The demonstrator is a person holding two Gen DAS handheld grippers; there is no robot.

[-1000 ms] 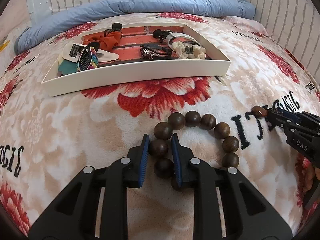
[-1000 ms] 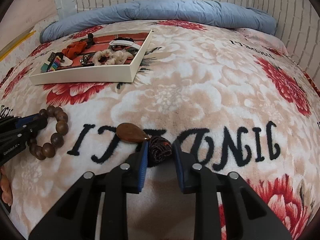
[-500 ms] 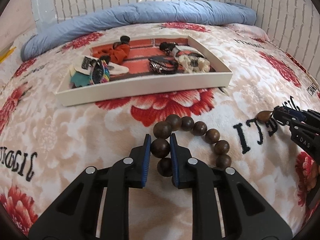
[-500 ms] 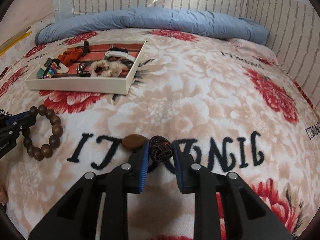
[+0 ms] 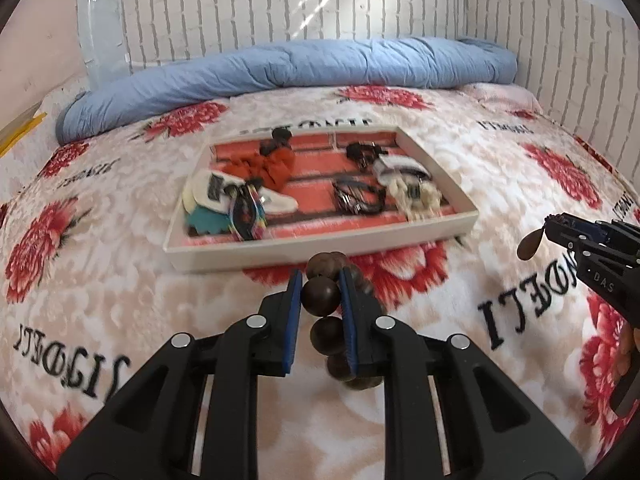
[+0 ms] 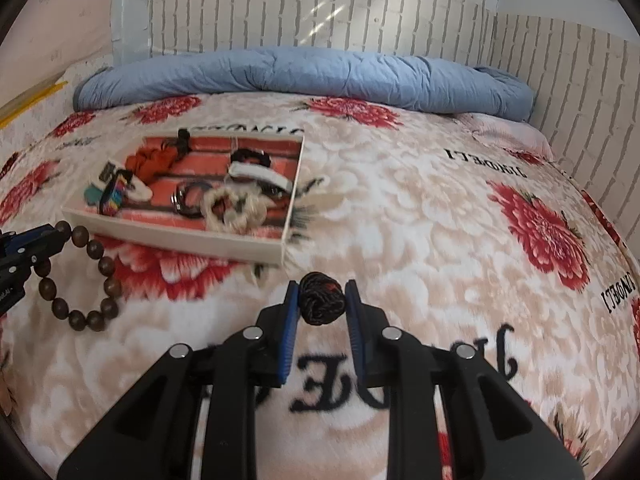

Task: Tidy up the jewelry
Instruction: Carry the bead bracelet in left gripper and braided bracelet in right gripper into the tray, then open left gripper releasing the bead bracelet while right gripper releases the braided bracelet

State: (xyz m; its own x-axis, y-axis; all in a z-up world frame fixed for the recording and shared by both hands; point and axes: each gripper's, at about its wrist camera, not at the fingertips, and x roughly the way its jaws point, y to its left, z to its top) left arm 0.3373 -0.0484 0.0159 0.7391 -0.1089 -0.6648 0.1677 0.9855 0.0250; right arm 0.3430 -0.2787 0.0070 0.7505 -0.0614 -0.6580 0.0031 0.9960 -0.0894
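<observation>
My left gripper (image 5: 320,280) is shut on a dark wooden bead bracelet (image 5: 320,294) and holds it above the bed; the bracelet hangs from it in the right wrist view (image 6: 80,276). My right gripper (image 6: 322,292) is shut on the dark braided knot (image 6: 322,298) of a brown pendant piece; the brown pendant (image 5: 530,242) hangs at its tip in the left wrist view. The white tray (image 5: 320,250) ahead holds hair ties, clips and bracelets; it also shows in the right wrist view (image 6: 192,240).
The floral blanket (image 6: 440,208) covers the bed. A rolled blue duvet (image 5: 288,68) lies along the far side by the white brick wall. The wall also runs down the right side.
Both grippers have lifted their pieces off the blanket and moved toward the tray. The bracelet now hangs free from my left gripper.
</observation>
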